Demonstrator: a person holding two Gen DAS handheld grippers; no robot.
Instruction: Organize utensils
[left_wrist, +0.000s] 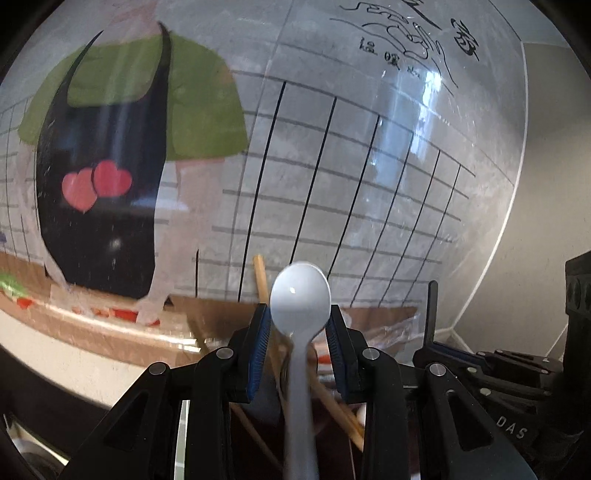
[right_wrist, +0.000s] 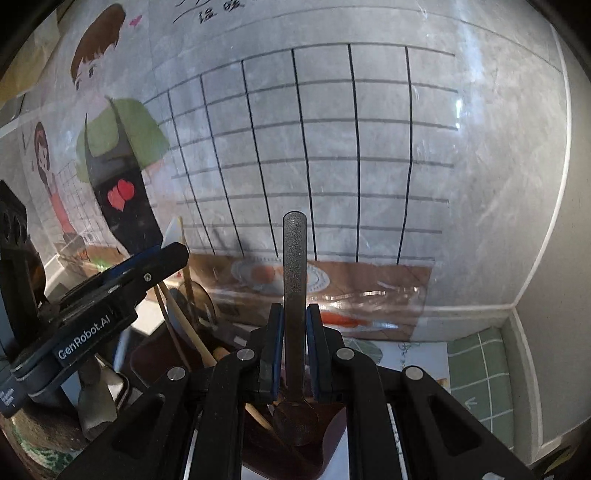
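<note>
While the left gripper (left_wrist: 300, 341) has its blue pads drawn in on either side of a white spoon (left_wrist: 300, 291), the spoon's bowl stands up just past the fingertips and its handle runs back down between the fingers toward the camera. The pads look to be touching the neck of the spoon, so the gripper holds it in a narrow grip. Below and behind the spoon, wooden chopsticks (left_wrist: 263, 280) slant up from a dark container whose outline is mostly hidden by the fingers. To the right of this gripper, the black body of the other one shows at the frame's edge.

On the other side, the right gripper (right_wrist: 294, 350) is closed nearly all the way on a dark spoon (right_wrist: 294, 258), gripped at the handle. Its bowl hangs below the fingers, over a dark brown holder (right_wrist: 325, 435), and the handle points straight up beyond the fingertips. To the left, the left gripper (right_wrist: 168, 254) reaches in at an angle, with chopsticks (right_wrist: 184, 258) rising beside it. Farther off, a wall carries a cartoon poster (right_wrist: 110, 147) with a tile grid.
</note>
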